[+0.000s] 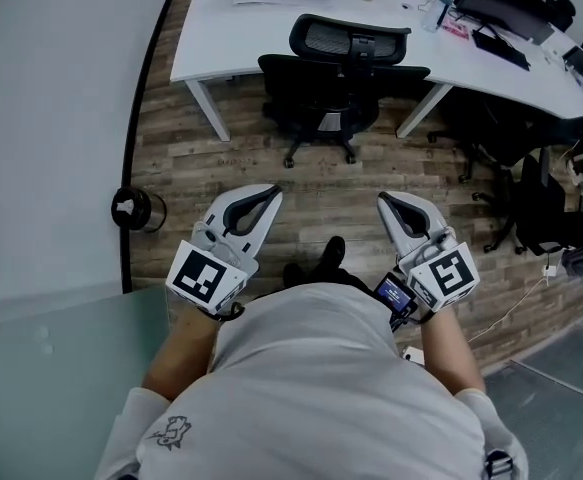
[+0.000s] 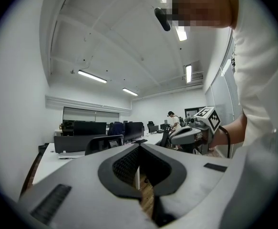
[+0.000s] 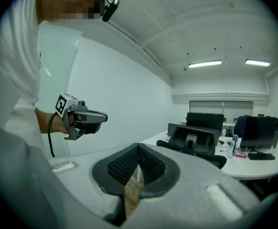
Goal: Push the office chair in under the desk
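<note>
A black office chair [image 1: 336,78] with a mesh back stands at the white desk [image 1: 206,43], its back towards me and its seat at the desk's edge. Both grippers are held level in front of me, well short of the chair and apart from it. The left gripper [image 1: 273,196] is shut with nothing in it. The right gripper [image 1: 384,201] is also shut and empty. In the left gripper view the chair [image 2: 104,143] shows beyond the closed left gripper [image 2: 139,147], with the right gripper [image 2: 191,133] to the side. In the right gripper view the chair [image 3: 193,140] stands ahead of the right gripper [image 3: 139,148].
A white wall [image 1: 51,118] runs along the left, with a small round black bin [image 1: 136,209] at its foot. More black chairs [image 1: 501,148] crowd the right side. Monitors and clutter [image 1: 491,13] cover the desk. Wood floor [image 1: 321,203] lies between me and the chair. A person [image 2: 173,120] stands far off.
</note>
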